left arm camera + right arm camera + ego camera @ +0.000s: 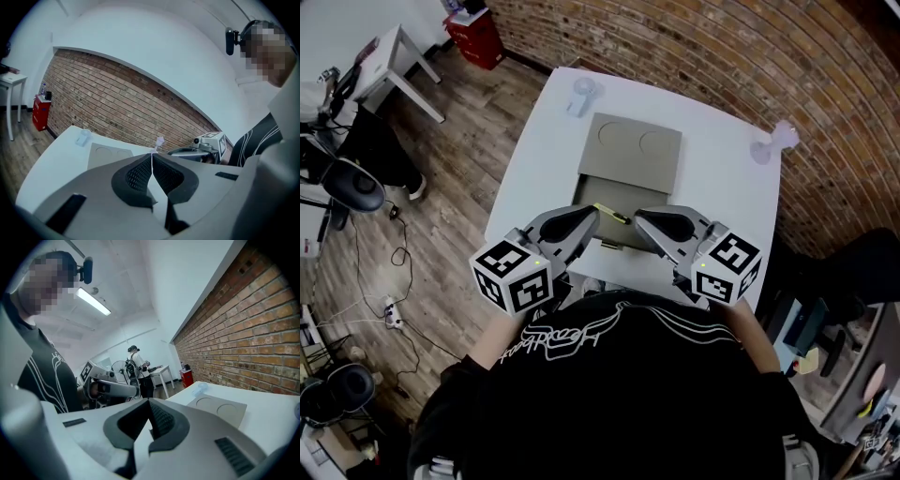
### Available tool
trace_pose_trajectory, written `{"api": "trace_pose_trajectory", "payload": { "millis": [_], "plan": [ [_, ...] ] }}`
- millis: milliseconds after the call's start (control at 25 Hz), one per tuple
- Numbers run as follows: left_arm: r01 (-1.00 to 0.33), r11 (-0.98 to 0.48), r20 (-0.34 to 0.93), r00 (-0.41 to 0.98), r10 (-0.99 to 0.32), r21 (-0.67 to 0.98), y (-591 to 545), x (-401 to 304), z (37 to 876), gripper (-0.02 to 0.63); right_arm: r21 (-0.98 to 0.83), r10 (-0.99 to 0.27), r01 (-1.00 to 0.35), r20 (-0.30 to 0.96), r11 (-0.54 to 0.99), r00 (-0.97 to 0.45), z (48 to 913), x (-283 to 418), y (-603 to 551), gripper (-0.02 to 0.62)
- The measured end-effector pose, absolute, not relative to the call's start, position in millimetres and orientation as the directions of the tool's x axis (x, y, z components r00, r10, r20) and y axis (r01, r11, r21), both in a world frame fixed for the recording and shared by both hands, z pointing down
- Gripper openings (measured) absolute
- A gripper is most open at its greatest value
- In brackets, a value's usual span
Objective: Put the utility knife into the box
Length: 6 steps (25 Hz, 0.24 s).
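Note:
A flat grey-brown box (630,150) lies open in the middle of the white table (534,159); its lid shows two round impressions. A thin yellow-and-black utility knife (612,214) lies in the box's near half, between the two gripper tips. My left gripper (593,216) is shut and empty, just left of the knife. My right gripper (639,217) is shut and empty, just right of it. In the left gripper view the pads (140,174) meet with nothing between them. The right gripper view shows the same with its pads (159,419). The grippers hide most of the box's near half.
A clear plastic item (581,94) stands at the table's far left corner and a pale purple one (773,142) at the far right edge. A brick wall (741,56) runs behind. A red cabinet (473,33) and white side table (394,56) stand off left. Another person (136,363) stands in the background.

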<state>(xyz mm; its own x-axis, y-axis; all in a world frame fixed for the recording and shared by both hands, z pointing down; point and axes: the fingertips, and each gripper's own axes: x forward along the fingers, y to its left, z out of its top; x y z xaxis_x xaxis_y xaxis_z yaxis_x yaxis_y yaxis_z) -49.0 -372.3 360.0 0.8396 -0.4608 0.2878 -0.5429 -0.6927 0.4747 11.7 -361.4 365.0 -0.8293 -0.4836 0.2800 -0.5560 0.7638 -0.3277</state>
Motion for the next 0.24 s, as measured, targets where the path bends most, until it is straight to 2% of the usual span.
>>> {"api": "trace_pose_trajectory", "payload": {
  "millis": [240],
  "plan": [
    [-0.553,-0.679,0.305,0.833,-0.461,0.484,-374,-51,373,0.031,-0.338,-0.481,-0.56,0.292,0.757,-0.827,373,9,-365,0.002]
  ]
}}
